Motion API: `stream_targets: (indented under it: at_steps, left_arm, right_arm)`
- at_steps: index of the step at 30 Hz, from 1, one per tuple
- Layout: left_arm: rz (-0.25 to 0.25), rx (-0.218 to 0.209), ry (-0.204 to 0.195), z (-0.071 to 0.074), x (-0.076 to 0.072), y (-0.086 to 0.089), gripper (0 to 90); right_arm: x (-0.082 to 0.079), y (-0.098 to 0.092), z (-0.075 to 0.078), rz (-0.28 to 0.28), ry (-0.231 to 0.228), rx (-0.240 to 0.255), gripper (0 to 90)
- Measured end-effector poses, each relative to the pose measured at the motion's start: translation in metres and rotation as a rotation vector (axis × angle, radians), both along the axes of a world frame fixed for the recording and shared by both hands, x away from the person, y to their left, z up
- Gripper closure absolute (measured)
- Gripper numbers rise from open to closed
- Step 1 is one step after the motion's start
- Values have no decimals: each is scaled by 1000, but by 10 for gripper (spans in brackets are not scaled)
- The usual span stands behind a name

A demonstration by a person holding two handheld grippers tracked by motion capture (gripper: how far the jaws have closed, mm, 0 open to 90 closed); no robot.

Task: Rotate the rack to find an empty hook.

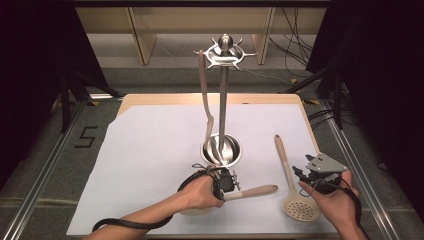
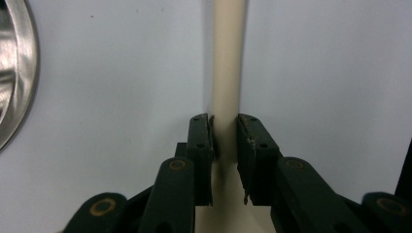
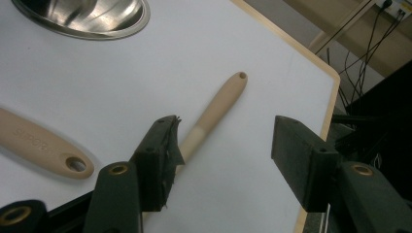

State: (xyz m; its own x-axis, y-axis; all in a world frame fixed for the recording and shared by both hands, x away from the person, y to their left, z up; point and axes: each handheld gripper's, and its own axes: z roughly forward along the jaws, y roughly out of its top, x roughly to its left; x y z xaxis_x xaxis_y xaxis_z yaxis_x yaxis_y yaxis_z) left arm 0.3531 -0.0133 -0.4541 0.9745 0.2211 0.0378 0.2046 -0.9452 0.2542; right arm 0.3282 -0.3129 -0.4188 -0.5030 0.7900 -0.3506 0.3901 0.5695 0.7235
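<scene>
White paper covers the table (image 1: 150, 150). At lower centre, the left gripper (image 2: 224, 124) has its jaws closed on the utensil handle (image 2: 226, 58), whose long axis runs rightward toward the right gripper (image 1: 311, 176), wide open and empty beside the slotted spoon (image 1: 292, 180). Beyond stands the hanging rack (image 1: 223, 100).

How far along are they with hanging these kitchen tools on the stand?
Done: one utensil already hangs from the rack. In hand: the left gripper has its jaws against the handle of a second utensil lying on the table. Left: lifting and hanging it, then the skimmer, which lies by the open right gripper.
</scene>
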Motion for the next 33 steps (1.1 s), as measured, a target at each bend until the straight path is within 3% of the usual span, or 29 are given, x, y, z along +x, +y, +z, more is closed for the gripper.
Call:
stream_targets:
  at_steps: [5, 8, 11, 16, 19, 22, 23, 29, 33]
  left_arm:
    - [6, -60, -10, 3, -2, 6, 759]
    - [40, -109, -6, 2, -5, 8, 760]
    - [46, -117, 0, 0, -5, 9, 760]
    - [18, -84, 26, -5, -2, 7, 756]
    - [-32, -41, 29, -3, 1, 5, 748]
    - [-42, -7, 40, -2, 1, 0, 724]
    - [-43, -6, 38, -2, 1, -2, 684]
    - [-66, 9, 29, -3, 2, -17, 651]
    - [-62, 26, 48, -3, 6, -23, 643]
  right_arm:
    - [1, -2, 0, 0, 3, 16, 437]
    - [1, -1, 0, -3, -10, 22, 437]
    - [1, -1, -1, -5, -2, 25, 437]
    - [2, -1, 0, -2, 2, 24, 437]
    - [2, -1, 0, -4, 4, 26, 436]
    - [3, -1, 0, 3, 1, 19, 436]
    - [2, 0, -1, 0, -2, 21, 435]
    - [2, 0, -1, 3, -1, 15, 434]
    - [2, 0, -2, 3, 5, 18, 434]
